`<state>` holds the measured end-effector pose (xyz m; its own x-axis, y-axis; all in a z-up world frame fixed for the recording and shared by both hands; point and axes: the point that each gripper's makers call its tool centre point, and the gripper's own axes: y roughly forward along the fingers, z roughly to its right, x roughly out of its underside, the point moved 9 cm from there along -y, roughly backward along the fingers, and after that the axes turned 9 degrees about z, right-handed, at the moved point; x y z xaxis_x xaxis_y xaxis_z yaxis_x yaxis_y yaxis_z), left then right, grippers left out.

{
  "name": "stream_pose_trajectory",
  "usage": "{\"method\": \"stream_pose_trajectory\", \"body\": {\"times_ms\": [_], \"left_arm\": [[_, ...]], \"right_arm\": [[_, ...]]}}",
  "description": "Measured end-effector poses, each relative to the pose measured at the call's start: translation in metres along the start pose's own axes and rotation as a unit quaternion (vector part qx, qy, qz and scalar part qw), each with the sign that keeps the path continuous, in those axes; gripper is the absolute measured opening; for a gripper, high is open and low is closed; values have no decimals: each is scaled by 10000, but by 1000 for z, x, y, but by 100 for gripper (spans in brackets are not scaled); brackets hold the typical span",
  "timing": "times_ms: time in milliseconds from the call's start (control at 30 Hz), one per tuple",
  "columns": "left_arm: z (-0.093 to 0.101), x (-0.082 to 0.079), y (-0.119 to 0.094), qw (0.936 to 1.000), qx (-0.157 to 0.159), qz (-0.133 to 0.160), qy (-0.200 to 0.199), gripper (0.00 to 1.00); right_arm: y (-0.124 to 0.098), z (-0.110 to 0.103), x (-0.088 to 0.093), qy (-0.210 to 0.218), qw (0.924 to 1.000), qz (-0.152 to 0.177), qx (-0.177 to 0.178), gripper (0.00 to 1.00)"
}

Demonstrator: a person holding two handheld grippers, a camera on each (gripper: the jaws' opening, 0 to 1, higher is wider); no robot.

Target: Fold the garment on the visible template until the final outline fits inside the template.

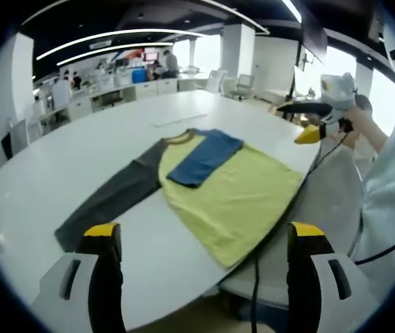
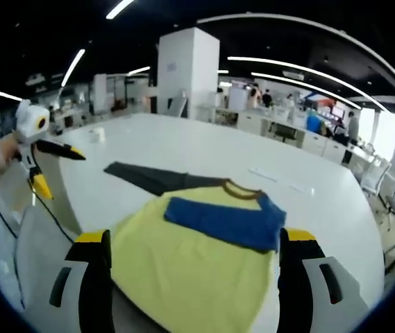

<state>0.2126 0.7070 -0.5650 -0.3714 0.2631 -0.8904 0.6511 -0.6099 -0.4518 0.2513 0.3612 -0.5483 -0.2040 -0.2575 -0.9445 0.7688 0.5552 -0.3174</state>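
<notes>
One garment [image 1: 211, 187] lies flat on the one large white table [image 1: 79, 146]: a yellow T-shirt body with a brown collar at its 12 o'clock end in the left gripper view, one dark grey sleeve [image 1: 110, 198] stretched out straight toward 8 o'clock, and one blue sleeve [image 1: 204, 158] folded inward so that it rests on the yellow chest just below the collar. The hem of the shirt reaches the near table edge at about 5 o'clock. In the right gripper view the same garment [image 2: 197, 270] sits at 6 o'clock, with the blue sleeve [image 2: 226, 220] lying across the chest and the grey sleeve [image 2: 157, 177] pointing to 10 o'clock. Two grippers are held clear of the cloth. The left gripper [image 1: 204, 239] hovers near the table edge, its two yellow-tipped jaws standing wide apart with nothing between them. The right gripper [image 2: 196, 241] hangs over the hem, its two jaws likewise spread wide and empty; it also appears at 2 o'clock in the left gripper view [image 1: 315, 121], held by a hand [image 1: 364, 121]. No marked template outline can be made out on the table. Office desks and several chairs stand well behind.
</notes>
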Motion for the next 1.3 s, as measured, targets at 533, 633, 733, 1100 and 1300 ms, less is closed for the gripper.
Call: {"method": "stream_pose_trajectory", "body": {"times_ms": [533,633,733,1100,1300], "left_arm": [[-13,-4,0,10000,-76,21,37,96],[-18,-3,1,9999,-111,-6,60,96],[-23,-3,0,9999,-132,-24,72,97],[-49,-5,-4,9992,-392,26,110,95],[-60,-1,-4,9989,-452,-40,99,95]], "right_arm": [[-11,-2,5,61,9999,-119,77,100],[-12,-1,5,121,9999,-95,68,100],[-13,0,4,182,9998,-28,93,100],[-16,-7,7,128,9997,-150,142,100],[-16,-10,5,143,9997,-118,128,100]]}}
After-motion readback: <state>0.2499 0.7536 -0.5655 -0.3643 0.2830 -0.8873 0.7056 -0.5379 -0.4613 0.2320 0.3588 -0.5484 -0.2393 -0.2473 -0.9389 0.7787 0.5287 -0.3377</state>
